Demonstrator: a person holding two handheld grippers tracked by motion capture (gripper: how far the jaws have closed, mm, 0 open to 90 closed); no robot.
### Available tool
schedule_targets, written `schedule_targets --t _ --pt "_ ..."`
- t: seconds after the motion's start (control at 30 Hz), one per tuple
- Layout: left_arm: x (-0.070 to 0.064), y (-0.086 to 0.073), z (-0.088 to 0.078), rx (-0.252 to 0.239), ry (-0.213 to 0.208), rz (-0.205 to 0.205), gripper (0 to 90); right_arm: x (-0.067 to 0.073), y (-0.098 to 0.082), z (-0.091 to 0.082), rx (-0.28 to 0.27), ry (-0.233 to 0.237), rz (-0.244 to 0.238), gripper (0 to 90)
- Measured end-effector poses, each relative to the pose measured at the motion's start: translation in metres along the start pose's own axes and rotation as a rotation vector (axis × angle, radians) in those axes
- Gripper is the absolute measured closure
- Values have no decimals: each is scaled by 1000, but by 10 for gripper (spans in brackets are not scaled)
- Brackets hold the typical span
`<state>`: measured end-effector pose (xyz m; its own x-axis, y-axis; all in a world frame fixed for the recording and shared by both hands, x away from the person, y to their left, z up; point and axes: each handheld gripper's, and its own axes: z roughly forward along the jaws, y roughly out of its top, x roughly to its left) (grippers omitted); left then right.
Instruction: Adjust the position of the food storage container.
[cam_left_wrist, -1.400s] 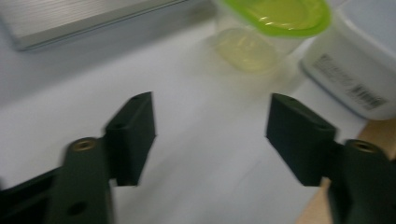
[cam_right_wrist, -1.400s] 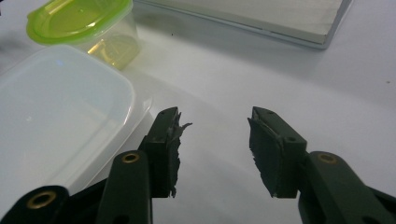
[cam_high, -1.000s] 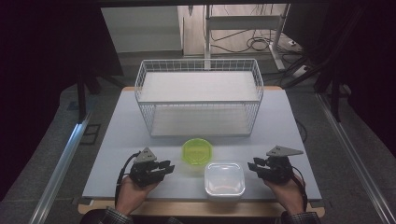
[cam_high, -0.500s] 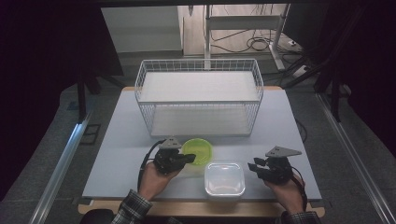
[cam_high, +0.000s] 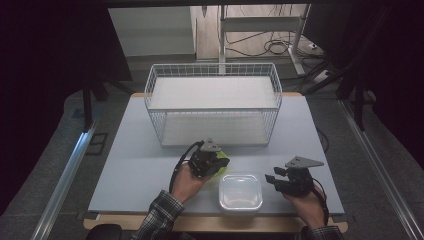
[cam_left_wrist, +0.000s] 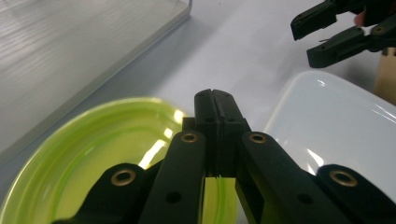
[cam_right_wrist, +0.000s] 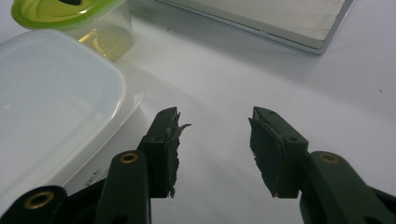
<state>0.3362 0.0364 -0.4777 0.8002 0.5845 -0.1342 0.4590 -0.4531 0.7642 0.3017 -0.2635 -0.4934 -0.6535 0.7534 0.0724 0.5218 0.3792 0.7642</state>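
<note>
A round clear container with a lime-green lid (cam_high: 218, 175) stands on the table in front of the basket, mostly covered by my left gripper (cam_high: 223, 162). In the left gripper view the jaws (cam_left_wrist: 215, 95) are pressed together, with nothing seen between them, above the green lid (cam_left_wrist: 93, 154) near its rim. A white lidded rectangular container (cam_high: 241, 192) sits just right of it. My right gripper (cam_high: 270, 180) hovers to the right of the white container (cam_right_wrist: 51, 102). Its jaws (cam_right_wrist: 215, 119) have just been opening and hold nothing, with bare table between them.
A white wire basket (cam_high: 212, 107) stands at the back middle of the pale table (cam_high: 130, 165); its flat base (cam_right_wrist: 280, 18) lies ahead of the right gripper. The table's wooden front edge (cam_high: 200, 222) is close to both hands.
My left hand has travelled right and forward from the table's front left to above the green-lidded container. The right hand has stayed in place.
</note>
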Motion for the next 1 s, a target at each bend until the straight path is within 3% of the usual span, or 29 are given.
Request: schedule_targets --t 0.17,0.37,0.5,1.0 --pt "-3 7 16 42 26 27 900 -3 -1 0 -4 2 14 492" --pt "-4 6 20 58 32 45 900 -3 -1 1 0 8 18 479" --pt "0 2 16 80 61 58 900 -3 -1 1 1 9 18 474" --pt "34 -30 -17 74 145 -50 900 -3 -2 2 5 7 15 458"
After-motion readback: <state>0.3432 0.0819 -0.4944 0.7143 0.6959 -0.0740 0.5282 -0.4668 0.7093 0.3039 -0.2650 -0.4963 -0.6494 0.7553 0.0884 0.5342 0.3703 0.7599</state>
